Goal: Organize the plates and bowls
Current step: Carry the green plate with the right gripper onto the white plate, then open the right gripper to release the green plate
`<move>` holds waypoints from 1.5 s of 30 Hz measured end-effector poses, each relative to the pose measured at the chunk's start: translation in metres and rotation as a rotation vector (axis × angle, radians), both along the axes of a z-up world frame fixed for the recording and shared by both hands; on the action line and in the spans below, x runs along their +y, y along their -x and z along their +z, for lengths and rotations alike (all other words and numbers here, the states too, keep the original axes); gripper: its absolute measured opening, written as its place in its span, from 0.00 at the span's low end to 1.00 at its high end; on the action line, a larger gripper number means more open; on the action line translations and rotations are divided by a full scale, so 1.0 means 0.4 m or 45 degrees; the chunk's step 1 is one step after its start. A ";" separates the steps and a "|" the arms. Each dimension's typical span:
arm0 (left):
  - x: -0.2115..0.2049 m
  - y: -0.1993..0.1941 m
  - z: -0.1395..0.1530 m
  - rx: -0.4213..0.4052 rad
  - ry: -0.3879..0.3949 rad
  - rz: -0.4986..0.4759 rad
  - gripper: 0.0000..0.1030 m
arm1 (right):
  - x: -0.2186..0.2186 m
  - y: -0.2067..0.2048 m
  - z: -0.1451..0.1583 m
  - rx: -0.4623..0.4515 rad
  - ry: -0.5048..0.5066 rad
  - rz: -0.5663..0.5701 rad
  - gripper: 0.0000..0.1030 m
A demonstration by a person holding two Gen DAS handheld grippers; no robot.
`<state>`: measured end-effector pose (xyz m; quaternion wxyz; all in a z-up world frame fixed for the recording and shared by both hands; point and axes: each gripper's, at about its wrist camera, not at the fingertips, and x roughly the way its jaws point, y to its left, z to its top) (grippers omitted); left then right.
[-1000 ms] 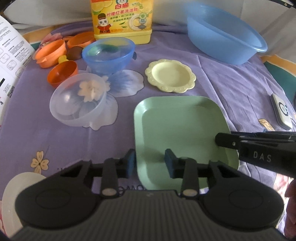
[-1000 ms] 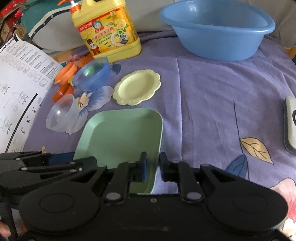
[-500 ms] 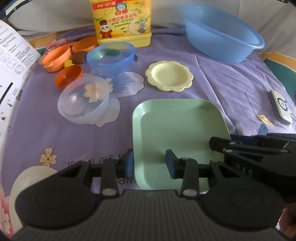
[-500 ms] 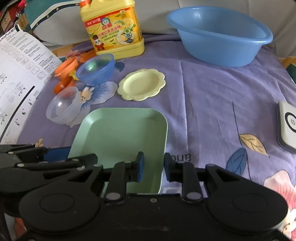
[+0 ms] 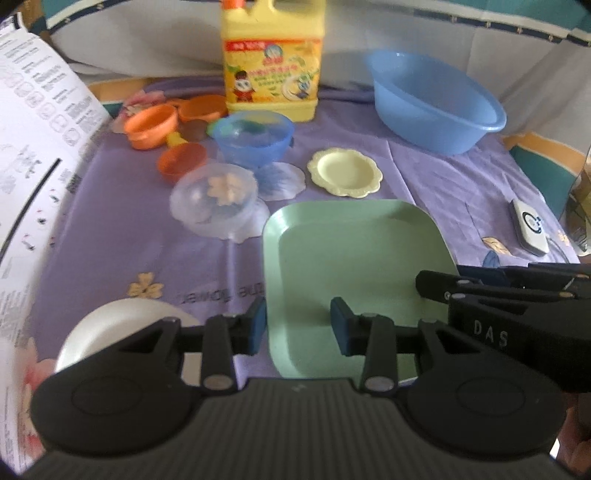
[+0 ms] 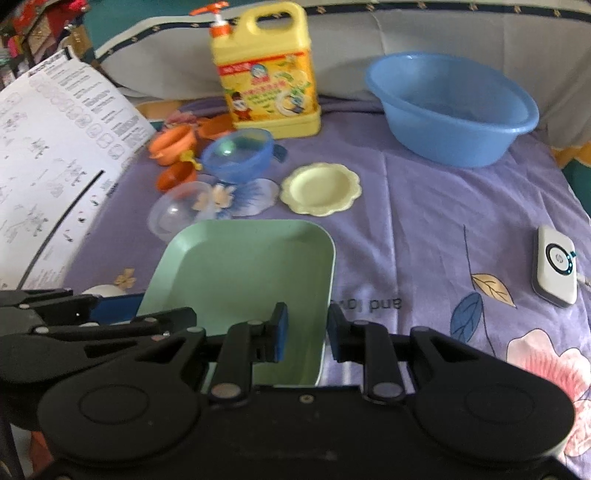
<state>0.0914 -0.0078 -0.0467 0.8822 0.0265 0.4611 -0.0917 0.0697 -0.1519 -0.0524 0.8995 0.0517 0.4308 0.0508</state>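
**A:** What do the things lie on, and what is round about?

**B:** A purple flowered sheet [image 5: 110, 229]; a grey cushion [image 6: 369, 33] with dark trim runs along its far edge. Take the green plate [image 5: 354, 266] as the mark. Beyond it, just past its far rim, lies a yellow scalloped plate [image 5: 345, 175]. Beyond and to the left are a clear bowl [image 5: 214, 199], a blue bowl [image 5: 255, 142] and some orange cups [image 5: 151, 125]. Far behind stands a yellow soap bottle [image 5: 273, 66]; far behind to the right is a blue basin [image 5: 436, 110]. A white device [image 5: 530, 227] lies well to the right, and a printed paper [image 5: 37, 147] well to the left.

**A:** And what is hard to see?

**B:** The plate's near edge is covered by both tools. A white bowl [image 5: 110, 325] near its left side is half hidden behind the left gripper [image 5: 297, 326]. The paper and the basin are cut by the frame; the bottle's label is too blurred to read. I cannot tell whether the plate rests on the sheet or is lifted clear.

**A:** The jaws?

**B:** The left jaws stand spread across the plate's left rim, one pad outside it and one over the inside, with no pinch showing. The right gripper [image 6: 306, 332] straddles the right rim; its jaws have just been opening, with the rim between them and a gap on either side.

**A:** What differs from a second ago?

**B:** Both views have drawn back and up. More of the bottle shows, pump and handle included; more of the white bowl has come into view. The plate keeps the same place between the jaws.
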 end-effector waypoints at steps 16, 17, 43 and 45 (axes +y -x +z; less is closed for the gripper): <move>0.311 0.142 0.048 -0.034 0.035 0.217 0.35 | 0.301 0.079 0.050 0.006 0.023 0.275 0.23; 0.327 0.148 0.045 -0.030 0.037 0.230 0.35 | 0.322 0.079 0.046 0.014 0.027 0.290 0.23; 0.468 0.140 -0.079 0.098 0.051 0.285 0.35 | 0.486 0.015 -0.079 0.171 0.054 0.417 0.23; 0.468 0.138 -0.086 0.105 0.051 0.282 0.35 | 0.486 0.015 -0.085 0.175 0.058 0.419 0.23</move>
